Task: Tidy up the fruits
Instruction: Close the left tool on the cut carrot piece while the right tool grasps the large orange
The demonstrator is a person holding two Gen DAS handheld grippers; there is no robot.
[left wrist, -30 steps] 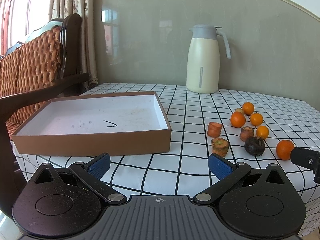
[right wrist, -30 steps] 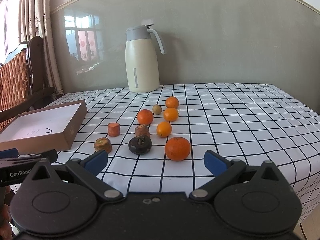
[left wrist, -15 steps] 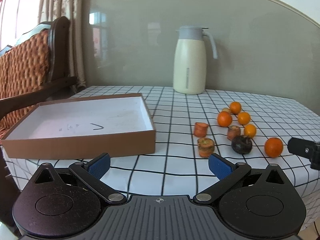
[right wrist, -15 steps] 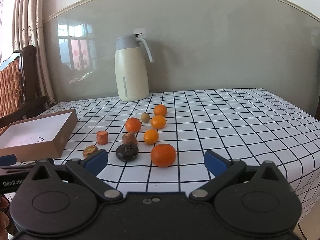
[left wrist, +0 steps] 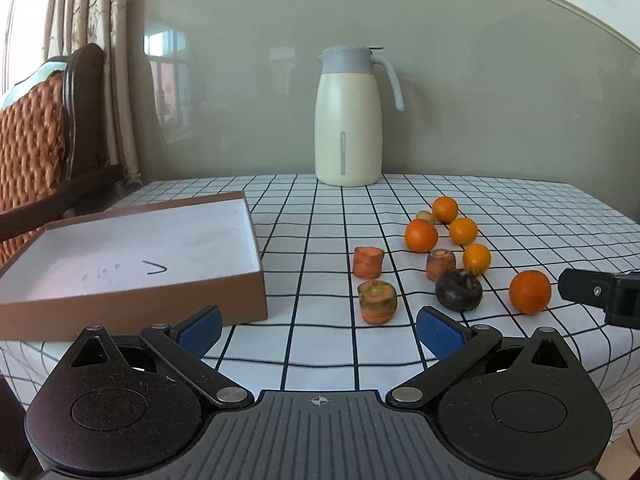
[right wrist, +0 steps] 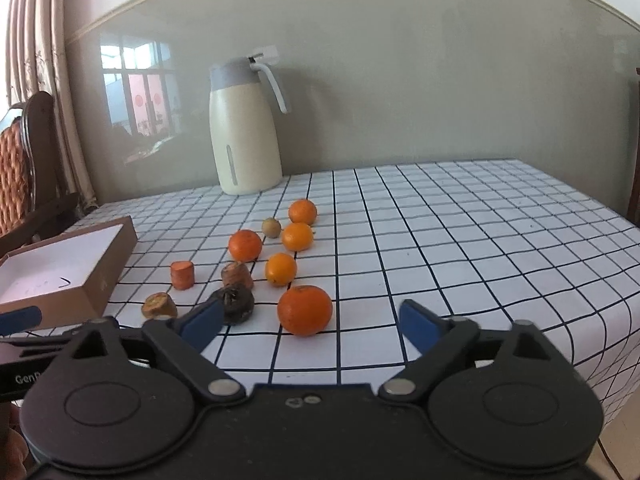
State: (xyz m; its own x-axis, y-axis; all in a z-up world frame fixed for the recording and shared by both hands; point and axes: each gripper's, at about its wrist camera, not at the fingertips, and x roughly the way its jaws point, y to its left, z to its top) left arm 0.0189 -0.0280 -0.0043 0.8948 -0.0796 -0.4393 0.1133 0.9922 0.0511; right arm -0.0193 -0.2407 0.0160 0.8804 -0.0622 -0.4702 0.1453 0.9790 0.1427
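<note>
Several oranges lie on the checked tablecloth, the nearest a large orange (right wrist: pixel 305 310) (left wrist: pixel 529 291). Beside it sit a dark round fruit (right wrist: pixel 236 305) (left wrist: pixel 458 290), three carrot chunks, the closest one (left wrist: pixel 377 302) (right wrist: pixel 159 305), and a small brownish fruit (right wrist: pixel 271 227). An open brown box (left wrist: pixel 132 292) (right wrist: pixel 92 280) with a white inside stands at the left, with nothing in it. My left gripper (left wrist: pixel 319 330) is open and empty, in front of the carrot chunk. My right gripper (right wrist: pixel 310 322) is open and empty, just short of the large orange.
A cream thermos jug (left wrist: pixel 347 118) (right wrist: pixel 244 128) stands at the back by the wall. A wooden chair with a woven back (left wrist: pixel 36 136) is at the left of the table. The tablecloth (right wrist: pixel 460 240) hangs over the near edge.
Both grippers have moved right and closer to the fruit. The large orange now sits between the right gripper's fingers in its view. Both stay open.
</note>
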